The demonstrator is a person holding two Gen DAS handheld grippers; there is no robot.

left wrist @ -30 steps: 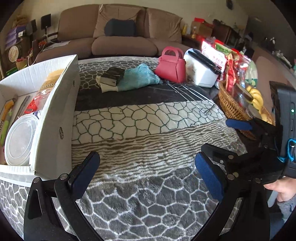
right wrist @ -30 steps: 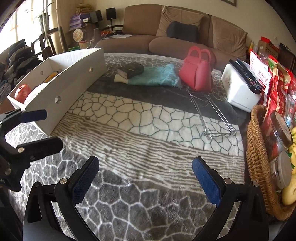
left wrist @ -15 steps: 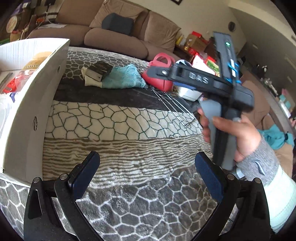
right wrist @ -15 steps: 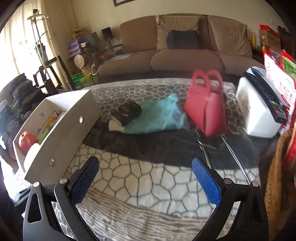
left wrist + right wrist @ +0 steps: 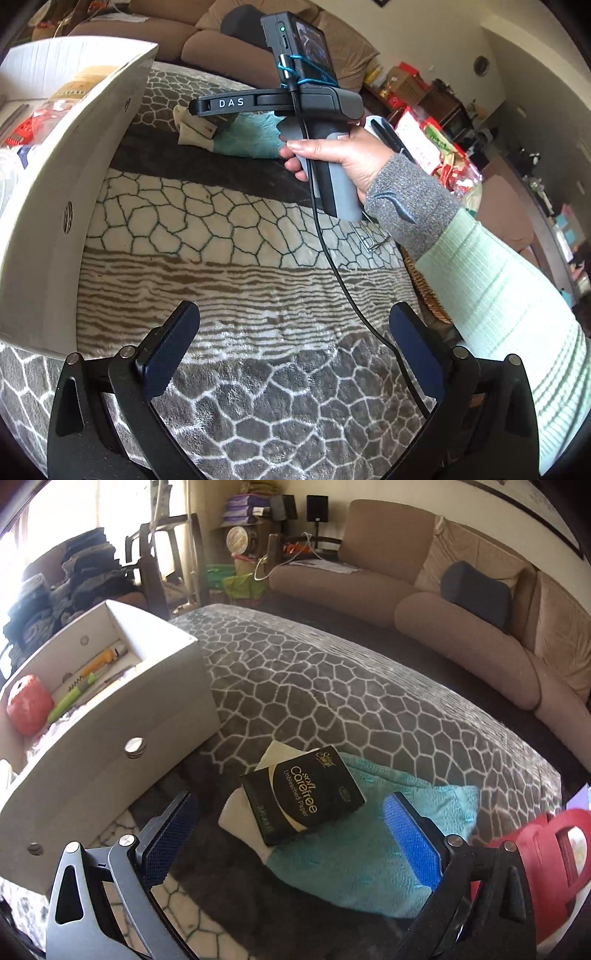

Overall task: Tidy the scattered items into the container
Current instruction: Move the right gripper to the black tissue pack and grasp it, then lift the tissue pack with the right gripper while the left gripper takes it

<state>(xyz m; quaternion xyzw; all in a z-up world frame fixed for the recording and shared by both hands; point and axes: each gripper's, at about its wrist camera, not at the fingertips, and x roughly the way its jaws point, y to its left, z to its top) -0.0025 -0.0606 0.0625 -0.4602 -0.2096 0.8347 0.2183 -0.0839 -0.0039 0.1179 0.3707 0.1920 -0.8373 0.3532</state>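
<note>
At left on the patterned blanket (image 5: 332, 686) stands the white box (image 5: 110, 746), open-topped. Its contents, as seen from the right wrist view: a red ball of string (image 5: 27, 705), a green-handled tool (image 5: 70, 699) and an orange-handled tool (image 5: 101, 661) lying along the far wall; the left wrist view adds a clear plastic package (image 5: 48, 114), its nature unclear. Outside the box, just beside its near corner, a dark tissue pack (image 5: 303, 799) lies tilted on a cream cloth (image 5: 240, 812), both resting partly on a teal towel (image 5: 369, 856). A red handbag (image 5: 554, 853) sits just right of the towel. A wicker basket (image 5: 424, 291) shows at the blanket's right edge, largely hidden by a sleeve (image 5: 498, 295).

Right hand-held gripper (image 5: 291, 834): jaws spread wide, empty, held above the tissue pack, which lies between the pads in view. Left hand-held gripper (image 5: 295, 347): jaws likewise wide apart, empty, over bare blanket. A hand (image 5: 343, 155) grips the right device's handle.

Background: a brown sofa (image 5: 461, 620) with a dark cushion (image 5: 476, 590), stacked clothing (image 5: 74, 576) by a bright window.
</note>
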